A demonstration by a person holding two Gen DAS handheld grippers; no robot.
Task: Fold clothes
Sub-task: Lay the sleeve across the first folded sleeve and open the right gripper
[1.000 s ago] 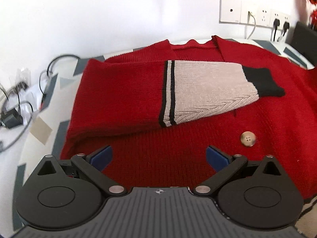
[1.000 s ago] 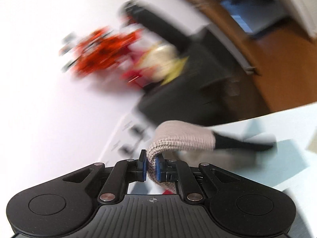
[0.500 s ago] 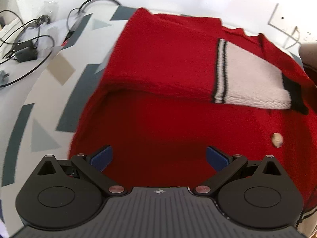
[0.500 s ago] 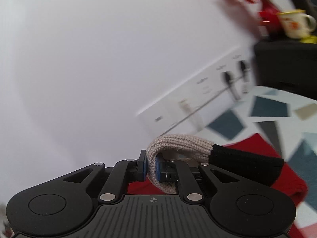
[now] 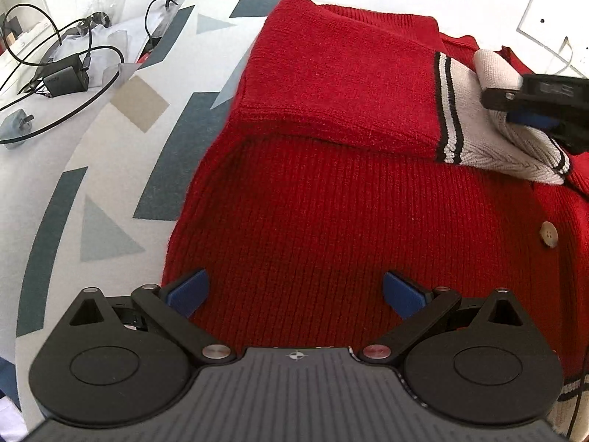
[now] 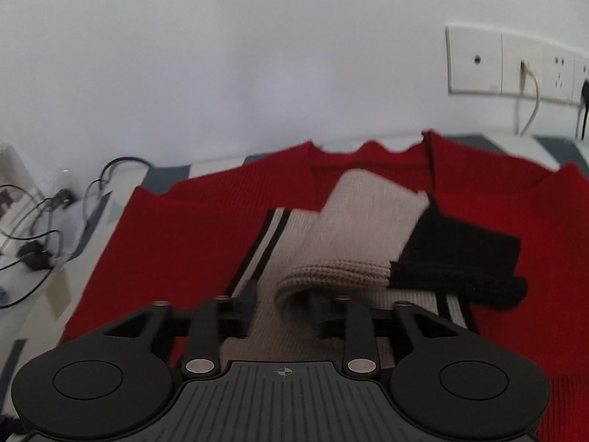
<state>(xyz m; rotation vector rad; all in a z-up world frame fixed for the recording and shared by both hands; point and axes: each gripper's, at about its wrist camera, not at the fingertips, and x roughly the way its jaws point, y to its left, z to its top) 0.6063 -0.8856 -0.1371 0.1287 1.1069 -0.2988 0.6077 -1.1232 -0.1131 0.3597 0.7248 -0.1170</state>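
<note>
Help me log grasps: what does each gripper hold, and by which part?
Left gripper: open, holds nothing. Right gripper: the beige sleeve is folded over between its partly spread jaws; whether they grip it cannot be told.

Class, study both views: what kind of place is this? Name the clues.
Probably a home room or workspace: a patterned tablecloth, wall sockets, and a charger with cables beside the red cardigan.

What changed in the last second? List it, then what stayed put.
The right gripper carried the second beige sleeve in from the side and laid it over the red cardigan, on top of the first folded sleeve. Its jaws, clamped on the sleeve before, now stand partly apart with the fabric loose between them. The left gripper moved nearer the cardigan's left edge. It stayed open and empty; the first sleeve stayed folded.
</note>
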